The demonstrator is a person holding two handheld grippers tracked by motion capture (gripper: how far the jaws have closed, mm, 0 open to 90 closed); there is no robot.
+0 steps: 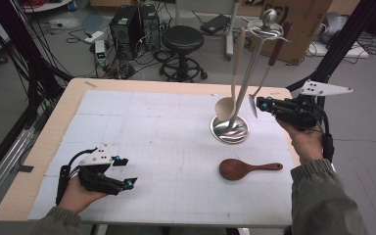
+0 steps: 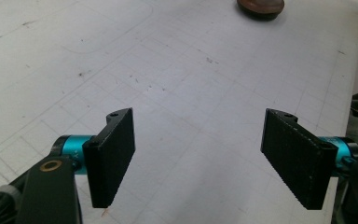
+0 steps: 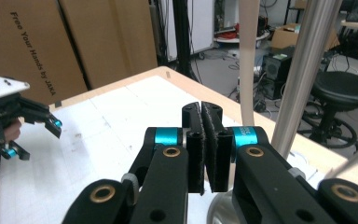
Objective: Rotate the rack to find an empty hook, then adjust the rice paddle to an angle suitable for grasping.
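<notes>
surface: light wooden table point(image 1: 73, 93) topped by a white gridded mat point(image 1: 152, 127) | far right of mat: round shiny metal utensil stand point(image 1: 229, 129) on a disc base, upright pole, utensils hanging | near right: dark reddish-brown wooden rice spoon point(image 1: 247, 169) lying flat, handle pointing right, just in front of the stand, apart from it

Lab, computer towers point(image 1: 133, 29), cables point(image 1: 10, 58), cardboard boxes point(image 3: 74, 42)

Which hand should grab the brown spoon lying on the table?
Probably the left. The left gripper is open and low over the table, and its view looks toward the spoon. The right gripper is shut, up by the rack, though its hand is nearer.
</notes>
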